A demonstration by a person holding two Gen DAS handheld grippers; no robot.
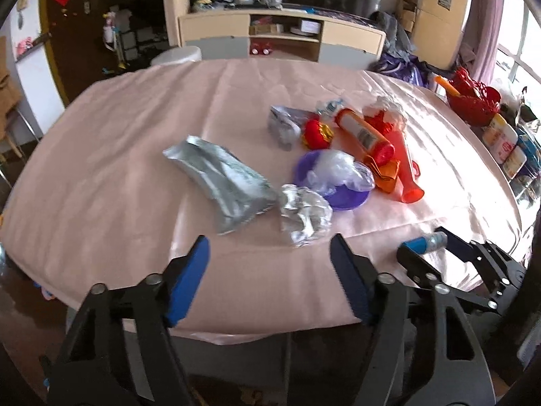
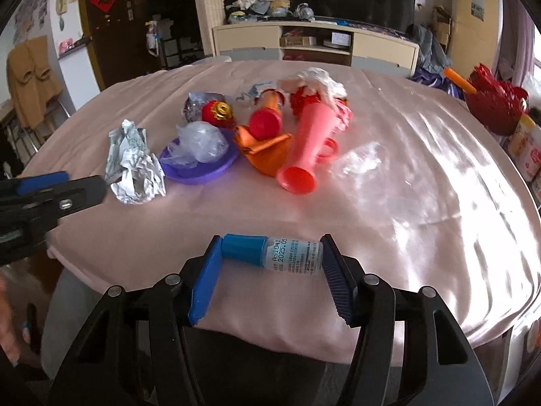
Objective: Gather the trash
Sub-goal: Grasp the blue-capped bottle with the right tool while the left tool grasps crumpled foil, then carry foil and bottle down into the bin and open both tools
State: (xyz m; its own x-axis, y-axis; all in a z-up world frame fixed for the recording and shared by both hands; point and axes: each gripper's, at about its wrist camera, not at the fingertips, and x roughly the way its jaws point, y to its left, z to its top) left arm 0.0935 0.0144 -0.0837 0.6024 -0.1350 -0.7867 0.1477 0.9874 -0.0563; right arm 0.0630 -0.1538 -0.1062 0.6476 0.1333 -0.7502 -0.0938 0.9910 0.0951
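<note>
My right gripper (image 2: 270, 257) is shut on a small blue-capped bottle (image 2: 270, 253), held sideways over the table's near edge; it also shows in the left wrist view (image 1: 424, 243). My left gripper (image 1: 270, 257) is open and empty, just short of a crumpled foil ball (image 1: 304, 215). A silver foil pouch (image 1: 219, 182) lies left of the ball. Behind are a purple plate (image 1: 341, 199) with clear plastic wrap (image 1: 334, 169), an orange-red bottle (image 1: 365, 135), a red plastic horn (image 1: 407, 165) and a red ornament (image 1: 316, 132).
The table has a pink cloth (image 1: 135, 135). A clear plastic wrapper (image 2: 361, 159) lies right of the horn. A red basket (image 2: 493, 101) and jars (image 1: 503, 142) stand at the right edge. A cabinet (image 1: 280, 34) stands behind the table.
</note>
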